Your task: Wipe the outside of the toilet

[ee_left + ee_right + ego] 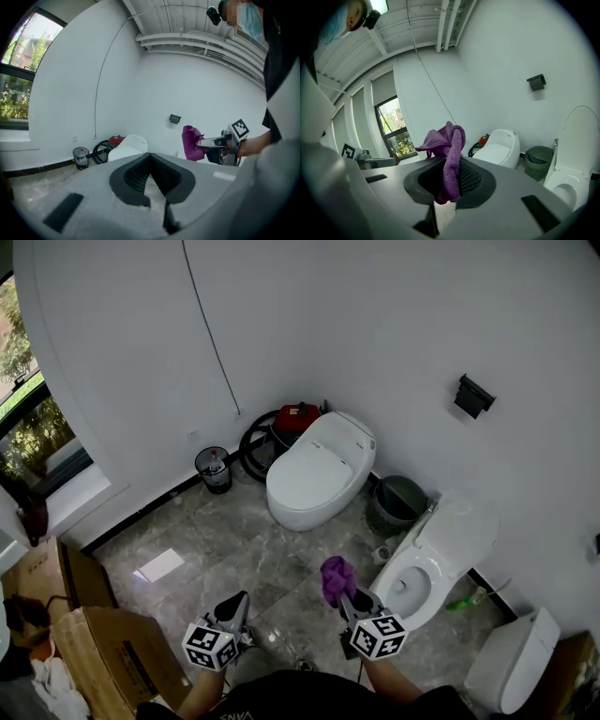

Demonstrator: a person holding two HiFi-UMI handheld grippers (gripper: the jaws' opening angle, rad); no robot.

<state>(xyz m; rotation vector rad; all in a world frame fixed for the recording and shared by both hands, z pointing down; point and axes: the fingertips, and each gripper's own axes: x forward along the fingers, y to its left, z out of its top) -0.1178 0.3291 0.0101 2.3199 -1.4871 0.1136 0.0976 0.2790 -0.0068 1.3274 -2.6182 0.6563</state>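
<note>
Bathroom, tiled floor (234, 540), listed left to right. Far left of both jaws: window (19, 399) and cardboard boxes (89, 638), whose print is too small to read. Ahead of the left jaws, well apart, against the wall: small black bin (215, 470), coiled black hose (253, 446), red machine (297, 416). Left gripper (234, 607): jaws together with nothing between them, held low and idle. Closed-lid toilet (319, 470): ahead of and between the two pairs of jaws, well apart. Right gripper (349, 599): jaws clamped on a purple cloth (336, 579), which is caught by a narrow fold, with most of it bunched above the tips. Green basket (398, 504): ahead of the right jaws, between the two toilets. Open-lid toilet (441, 554): just right of the right jaws, the nearer of the two. Which toilet is to be wiped cannot be told, and the cloth touches neither. Black wall holder (473, 396): high and far right. Hazards, as a judgement: the cloth is held by so little that dragging it across the glazed surface could pull it free. Near the open bowl it could then fall inside. A wide sweep low on the nearer toilet could knock the basket. Writing: none legible. The cubes on the grippers carry only square marker patterns, and no brand shows on either toilet.
</note>
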